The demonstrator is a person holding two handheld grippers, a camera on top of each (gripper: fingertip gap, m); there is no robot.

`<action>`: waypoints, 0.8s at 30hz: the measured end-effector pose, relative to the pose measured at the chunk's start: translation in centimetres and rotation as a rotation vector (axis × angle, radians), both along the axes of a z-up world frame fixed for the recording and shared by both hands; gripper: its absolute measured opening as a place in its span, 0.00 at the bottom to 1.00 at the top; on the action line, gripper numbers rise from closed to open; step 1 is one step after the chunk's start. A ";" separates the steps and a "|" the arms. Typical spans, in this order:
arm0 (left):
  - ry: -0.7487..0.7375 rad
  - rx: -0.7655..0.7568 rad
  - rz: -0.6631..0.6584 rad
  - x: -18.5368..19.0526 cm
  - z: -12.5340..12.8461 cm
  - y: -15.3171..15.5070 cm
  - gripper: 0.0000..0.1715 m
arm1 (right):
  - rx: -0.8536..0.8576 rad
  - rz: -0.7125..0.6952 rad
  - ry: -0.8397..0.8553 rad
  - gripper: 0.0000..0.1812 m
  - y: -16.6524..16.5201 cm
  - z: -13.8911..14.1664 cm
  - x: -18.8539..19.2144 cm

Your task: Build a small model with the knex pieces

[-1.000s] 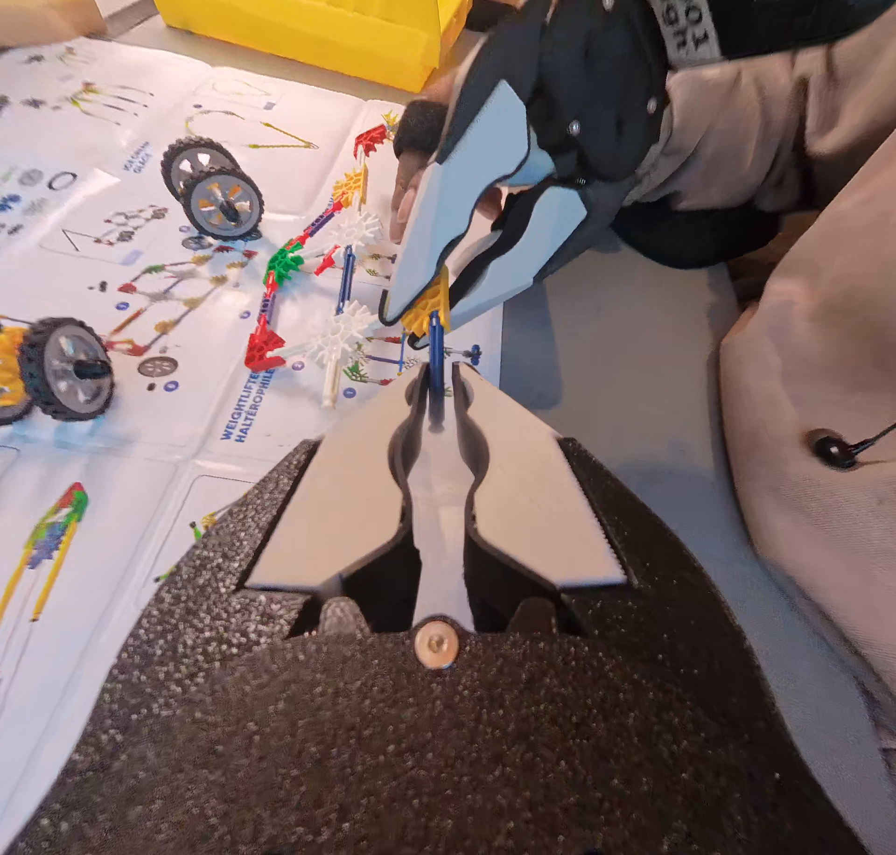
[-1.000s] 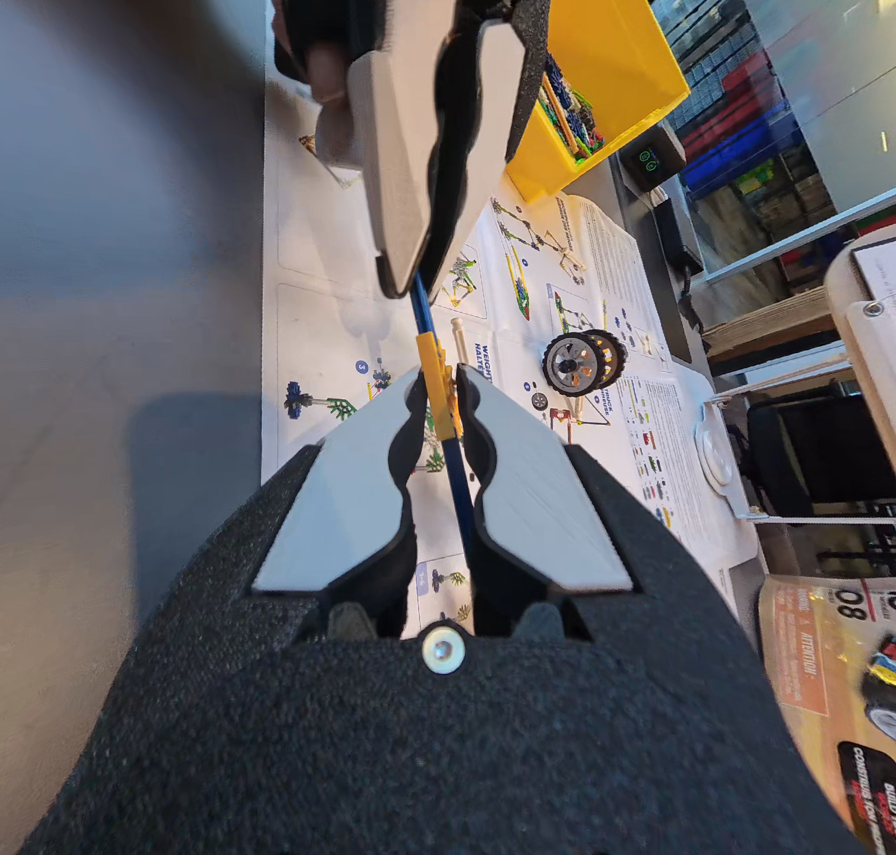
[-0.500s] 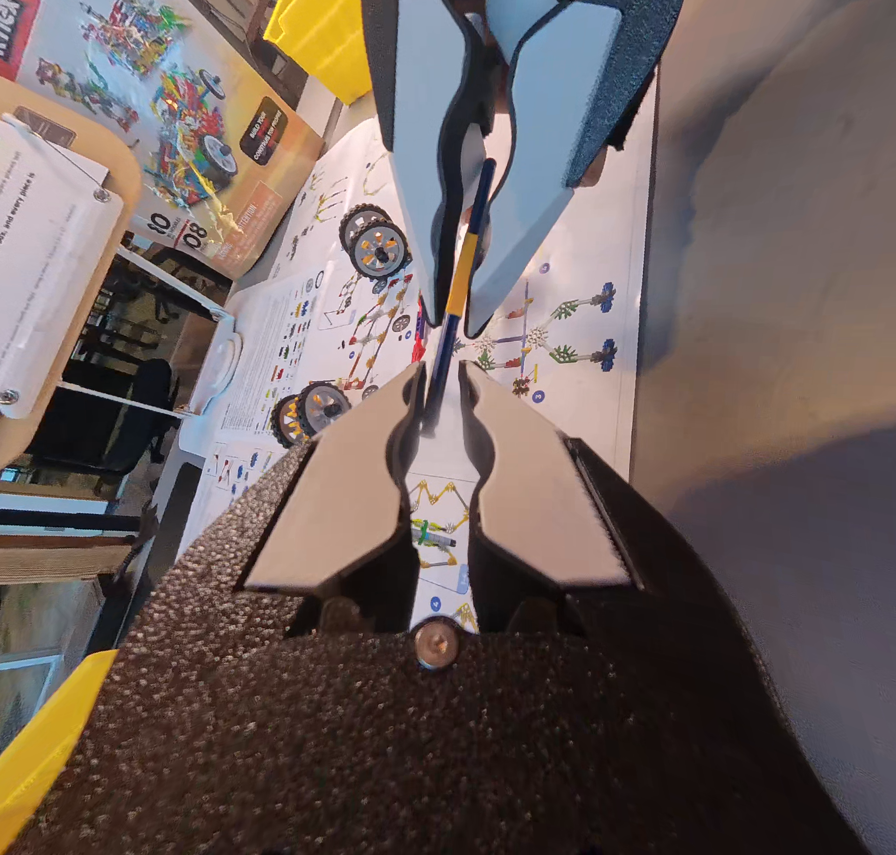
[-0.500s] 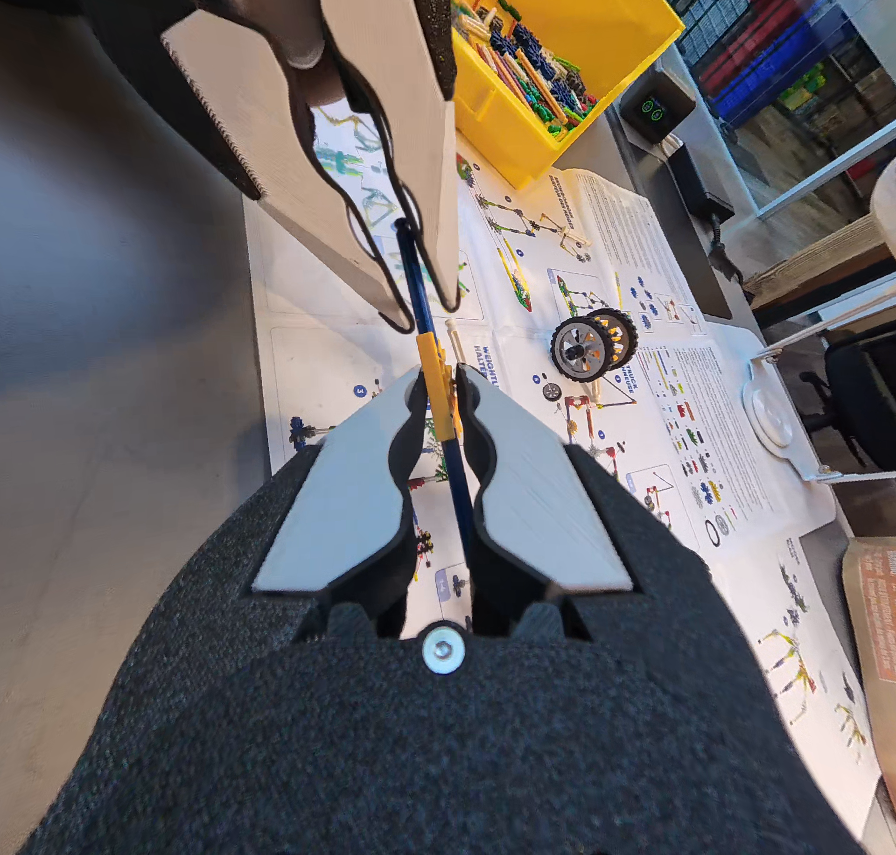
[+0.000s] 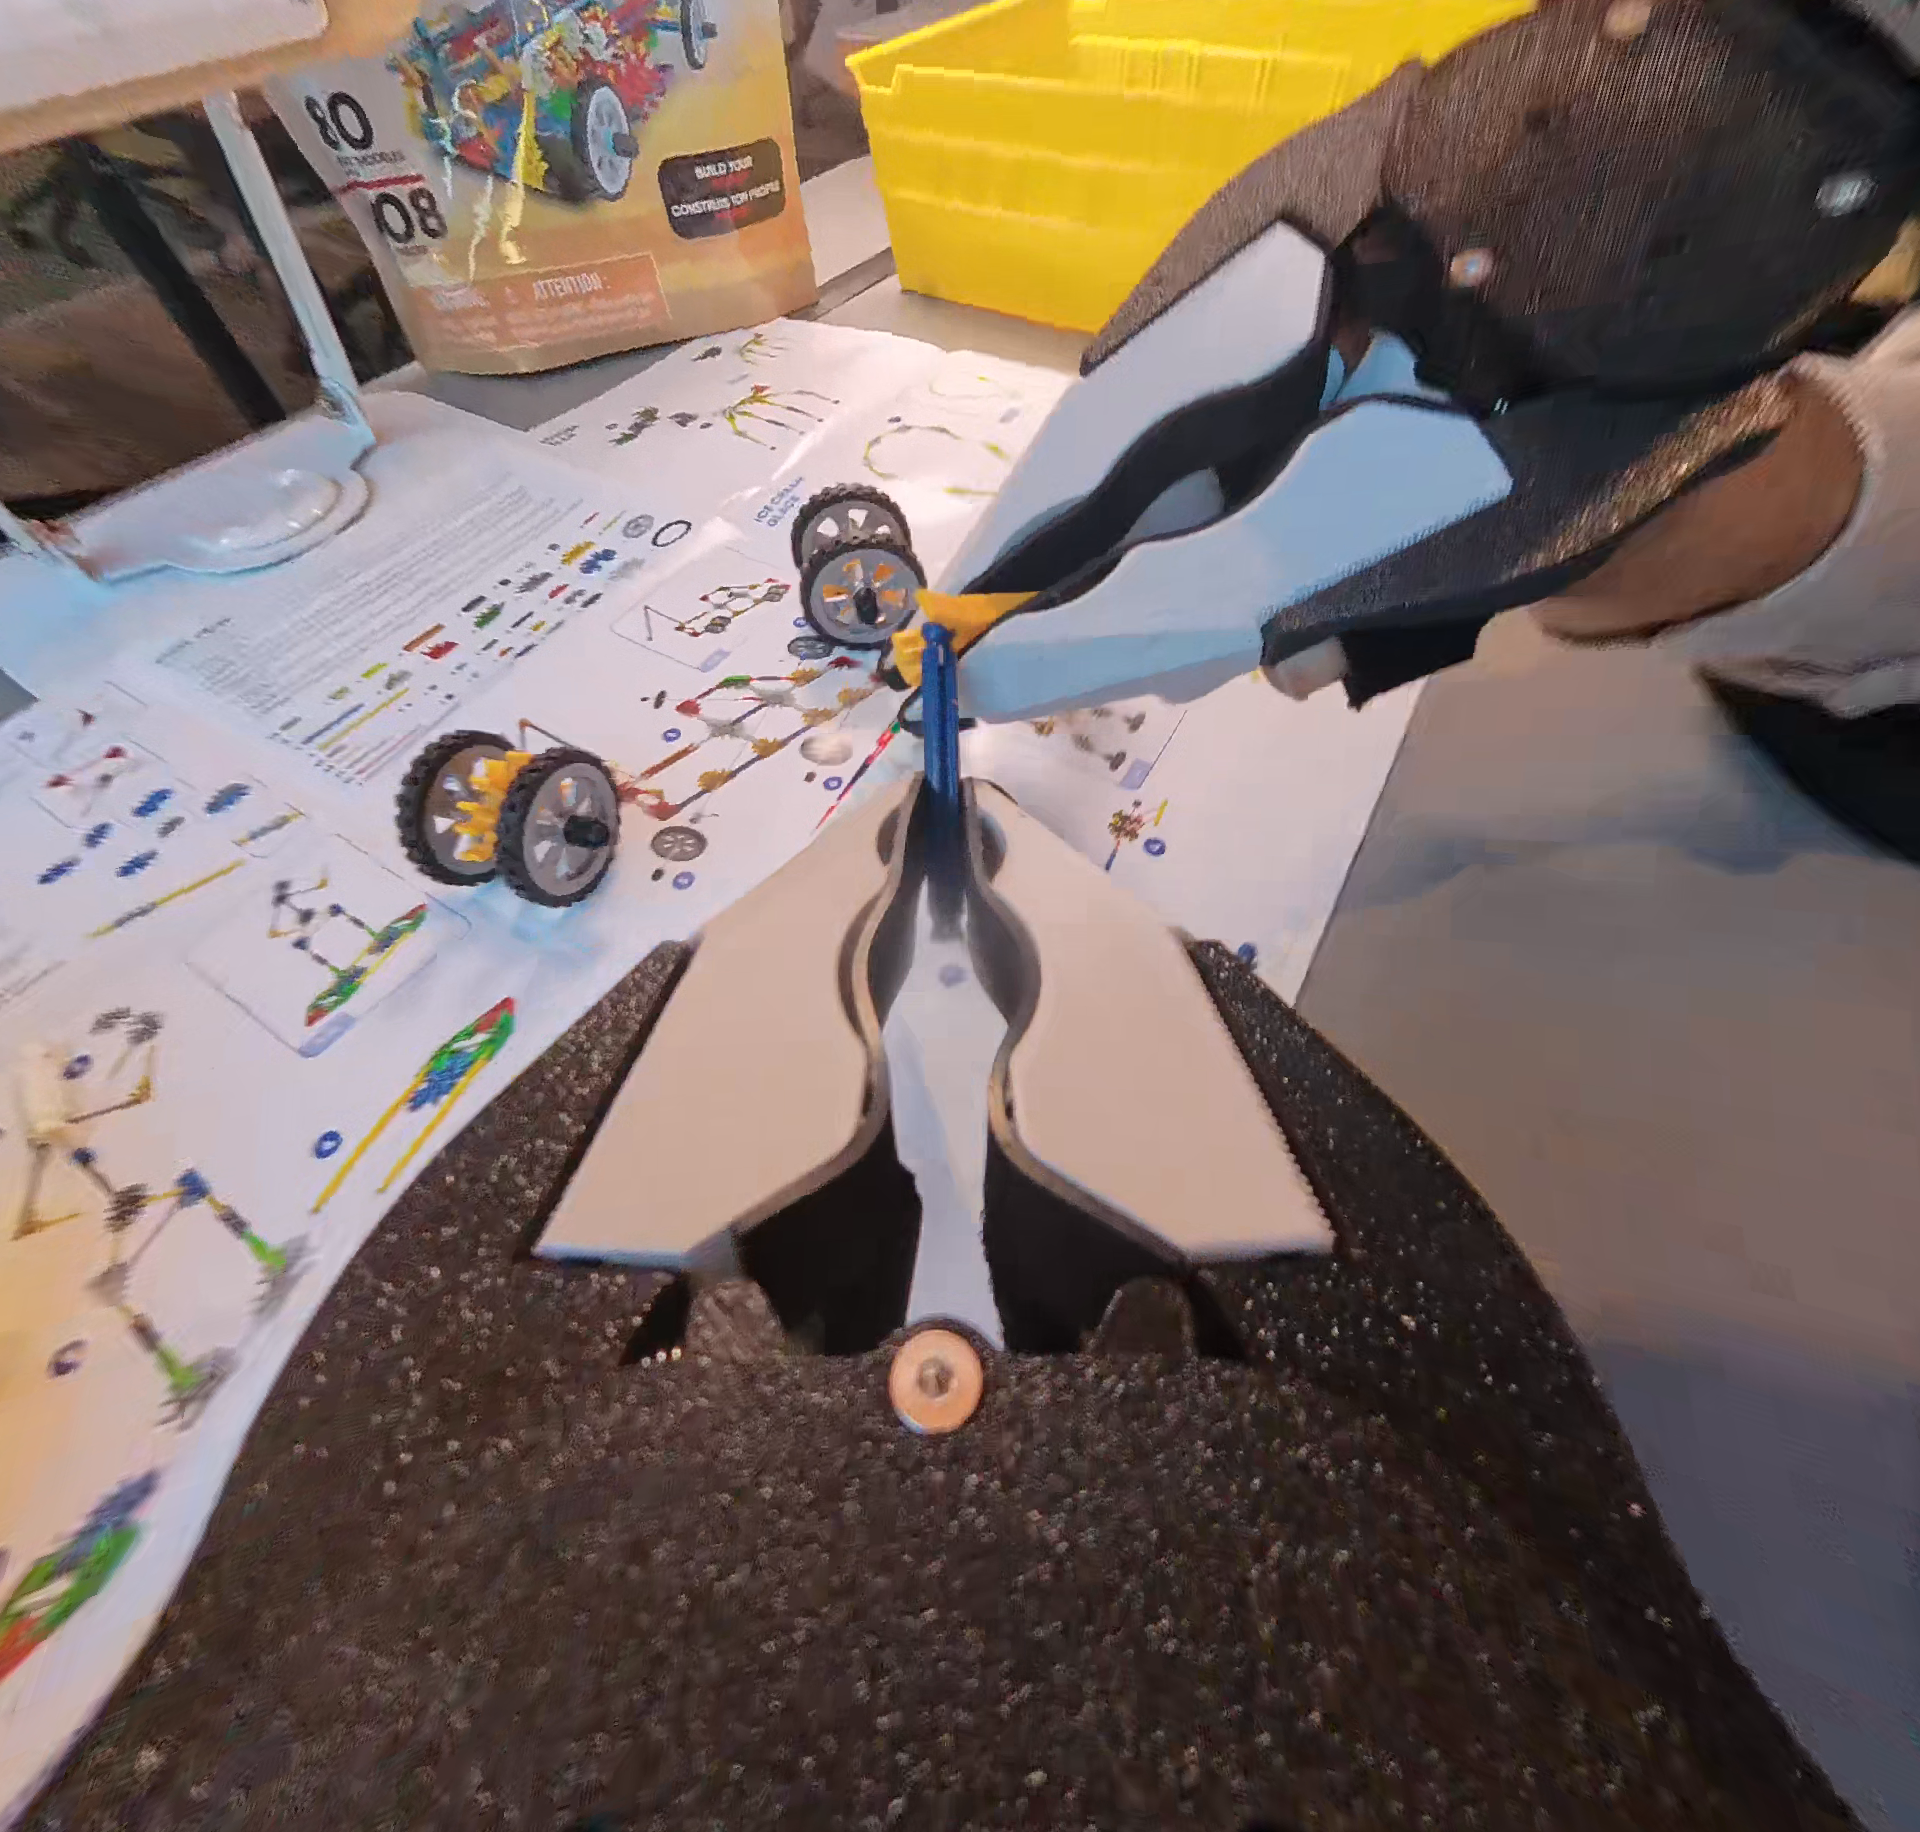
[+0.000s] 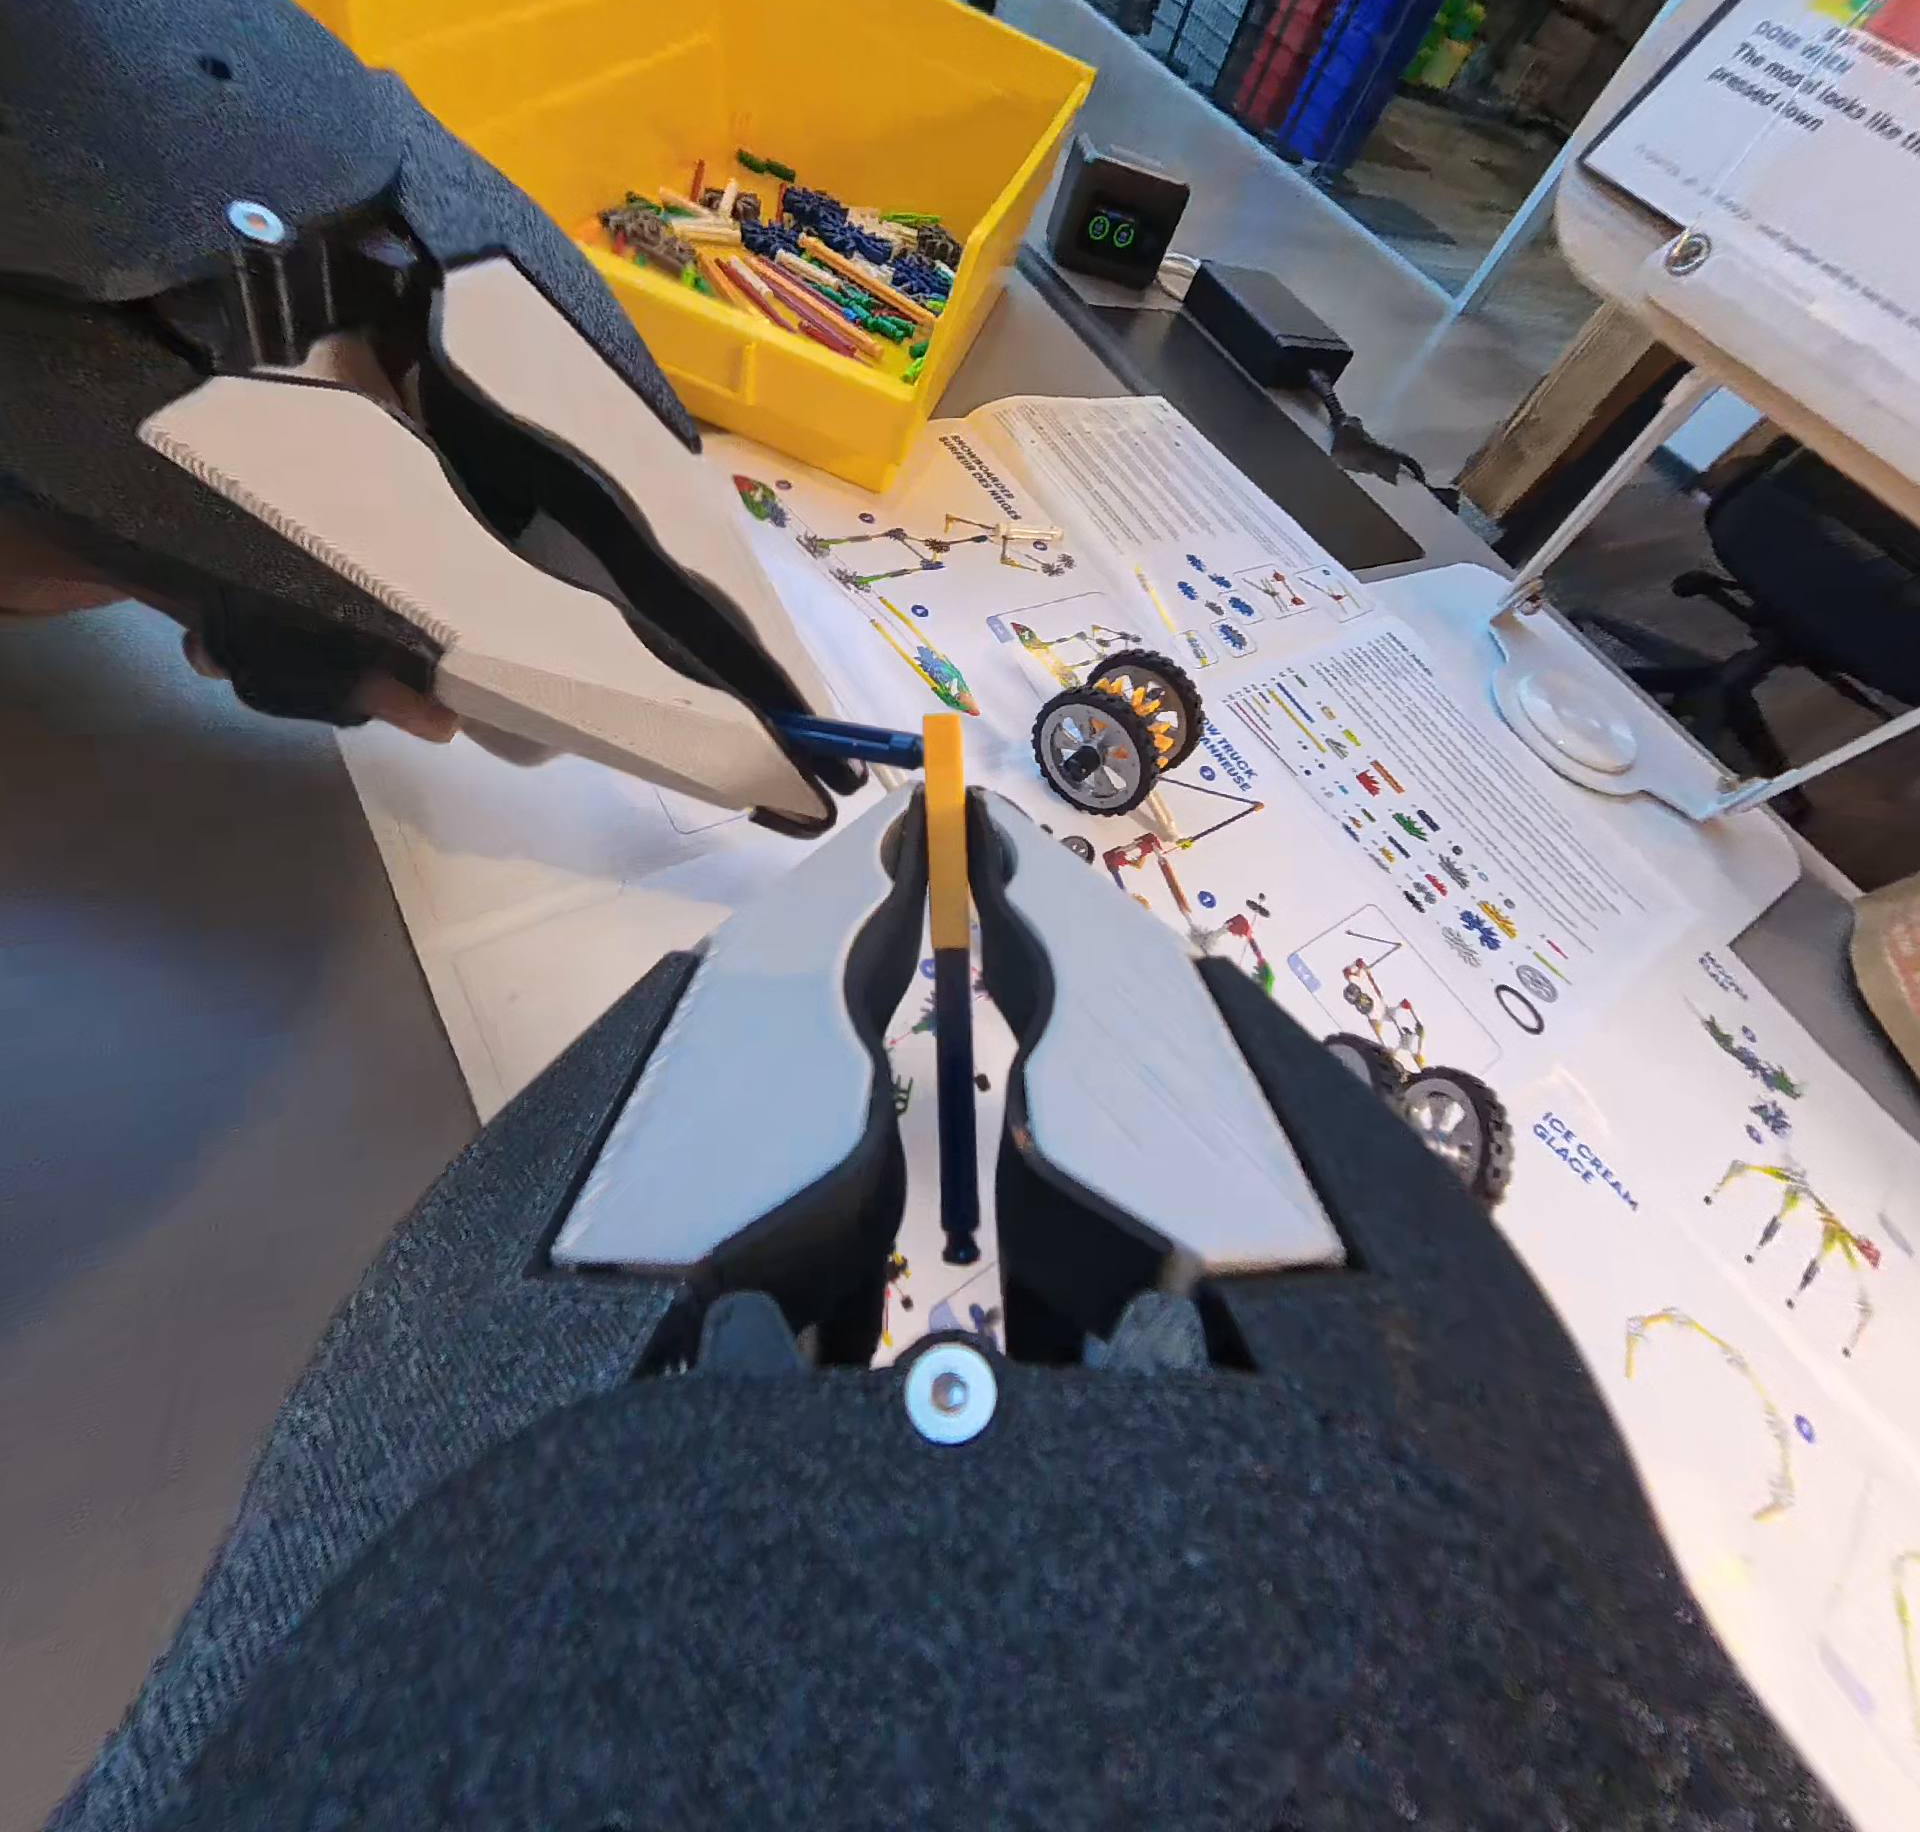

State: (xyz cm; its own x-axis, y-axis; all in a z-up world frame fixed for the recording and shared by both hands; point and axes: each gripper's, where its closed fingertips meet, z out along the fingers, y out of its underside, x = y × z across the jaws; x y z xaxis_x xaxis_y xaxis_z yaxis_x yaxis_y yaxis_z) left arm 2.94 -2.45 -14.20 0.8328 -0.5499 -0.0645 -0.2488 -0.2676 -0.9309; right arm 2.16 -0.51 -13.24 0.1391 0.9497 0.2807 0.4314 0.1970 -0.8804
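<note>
My left tongs [image 5: 940,816] still clamp thin blue plastic rod [image 5: 938,712]; right tongs [image 6: 945,811] clamp yellow plastic connector [image 6: 945,826]; rods now bent square, previously in line.

I count two grippers: my left gripper [image 5: 940,806] and my right gripper [image 6: 945,816]. Two blue rods: the first blue rod [image 5: 938,712] and the second blue rod [image 6: 956,1086]. One yellow connector [image 6: 945,826]. Two wheel pairs, the near wheel pair [image 5: 509,819] and the far wheel pair [image 5: 858,567]. One yellow bin [image 6: 862,68], one instruction sheet [image 5: 343,629], one toy box [image 5: 582,130].
</note>
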 end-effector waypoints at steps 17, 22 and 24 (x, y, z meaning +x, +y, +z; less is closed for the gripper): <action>-0.225 -0.014 0.049 -7.1 4.1 1.4 0.01 | -0.264 0.174 0.092 0.03 -0.8 0.9 2.4; 0.159 -0.079 0.565 -23.3 4.3 2.1 0.01 | -0.099 0.240 0.001 0.03 -2.5 -0.4 1.6; 0.230 -0.131 0.727 -28.5 3.6 1.4 0.02 | -0.118 0.229 0.016 0.04 -2.2 -0.3 1.7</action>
